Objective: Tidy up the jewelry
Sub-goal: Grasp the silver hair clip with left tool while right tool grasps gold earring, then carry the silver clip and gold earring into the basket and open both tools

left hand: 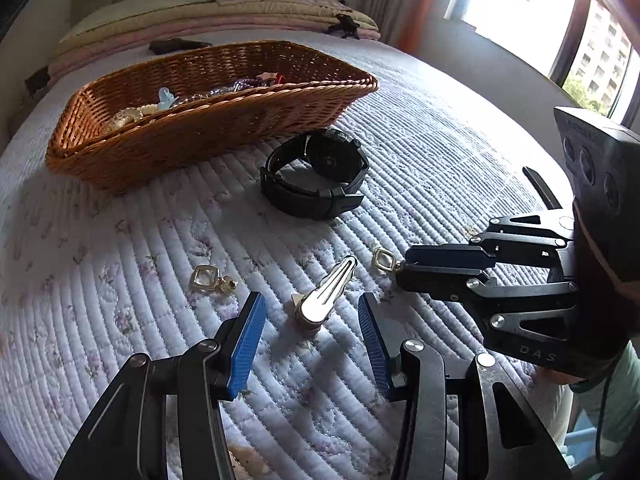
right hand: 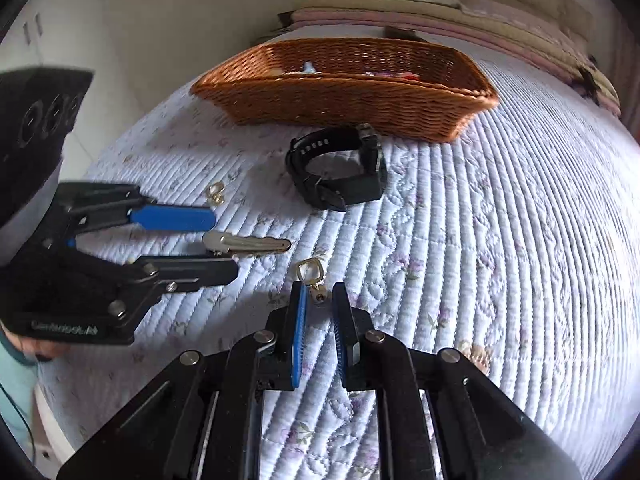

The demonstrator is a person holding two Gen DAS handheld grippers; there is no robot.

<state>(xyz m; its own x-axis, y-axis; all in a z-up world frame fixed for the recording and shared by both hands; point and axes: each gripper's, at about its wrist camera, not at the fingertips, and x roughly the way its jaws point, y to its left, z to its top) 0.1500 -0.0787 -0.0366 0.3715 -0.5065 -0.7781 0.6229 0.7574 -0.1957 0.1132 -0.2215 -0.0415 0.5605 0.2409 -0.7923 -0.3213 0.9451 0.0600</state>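
A silver hair clip (left hand: 326, 292) lies on the quilted bedspread between the open fingers of my left gripper (left hand: 312, 304); it also shows in the right wrist view (right hand: 246, 243). My right gripper (right hand: 319, 294) is open with a narrow gap, its tips on either side of the stud end of a gold earring (right hand: 310, 274), which also shows in the left wrist view (left hand: 385, 259). A second gold earring (left hand: 206, 279) lies to the left. A black watch (left hand: 316, 174) lies in front of a wicker basket (left hand: 240, 120) that holds several pieces of jewelry.
The bedspread (left hand: 120, 340) covers the whole work area. Folded blankets and pillows (left hand: 200, 8) are stacked behind the basket. A window (left hand: 520, 0) is at the far right. The bed edge drops off at the left in the right wrist view (right hand: 60, 400).
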